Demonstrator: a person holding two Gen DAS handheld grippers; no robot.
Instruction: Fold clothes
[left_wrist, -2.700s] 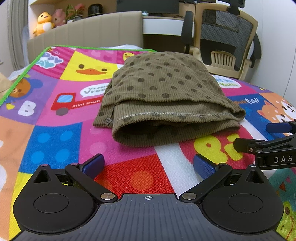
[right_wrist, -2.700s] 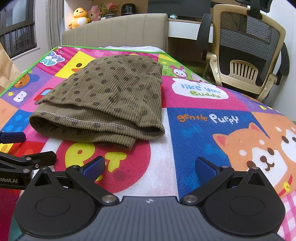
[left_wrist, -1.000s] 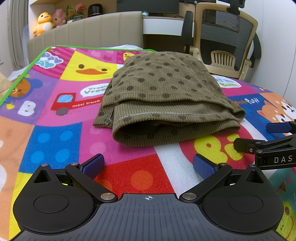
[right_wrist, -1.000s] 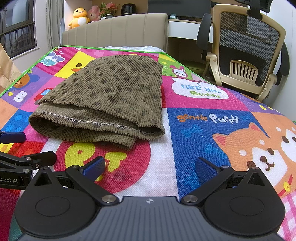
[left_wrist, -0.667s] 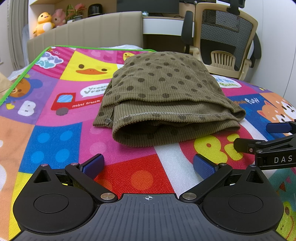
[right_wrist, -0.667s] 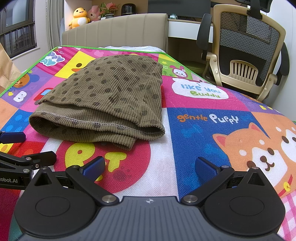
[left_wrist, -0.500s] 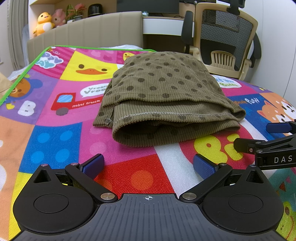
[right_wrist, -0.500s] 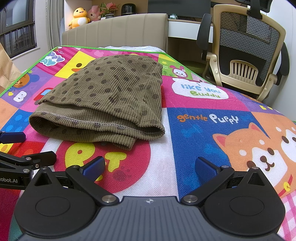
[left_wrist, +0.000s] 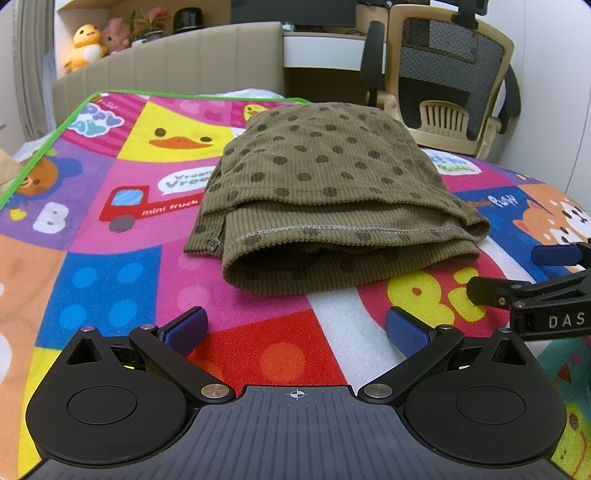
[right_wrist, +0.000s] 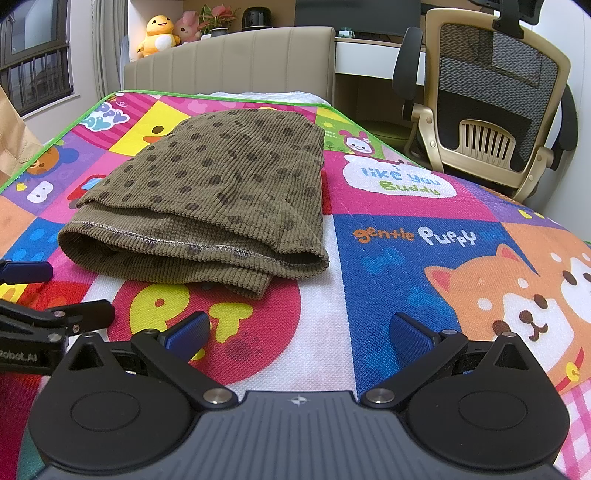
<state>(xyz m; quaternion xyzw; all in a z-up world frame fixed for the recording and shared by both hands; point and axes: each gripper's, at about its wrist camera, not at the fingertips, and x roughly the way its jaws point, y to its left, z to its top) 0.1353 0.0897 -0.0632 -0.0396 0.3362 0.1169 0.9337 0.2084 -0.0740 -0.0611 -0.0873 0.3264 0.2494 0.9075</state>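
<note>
Bright cartoon-print play mat (left_wrist: 110, 236) (right_wrist: 406, 236) covering whole work surface, green-piped far edge visible, near and side edges cut off by frame. Beige padded headboard (right_wrist: 229, 62) behind mat; base hidden. Tan mesh-backed office chair (left_wrist: 454, 74) (right_wrist: 498, 103) at far right, lower part out of view. Olive-brown ribbed garment with dark polka dots (left_wrist: 325, 192) (right_wrist: 221, 199) lying folded in several layers mid-mat, stitched hem facing cameras; inner layers and garment type hard to make out. Left gripper (left_wrist: 295, 326) low over mat, just short of garment, blue-padded fingers spread wide, nothing between; seen only partly at left edge of right wrist view (right_wrist: 37, 295). Right gripper (right_wrist: 299, 334) likewise gaping and empty, near garment's right corner, apart from cloth; only its fingers visible in left wrist view (left_wrist: 543, 277). Plush toys on far shelf small, blurred.
</note>
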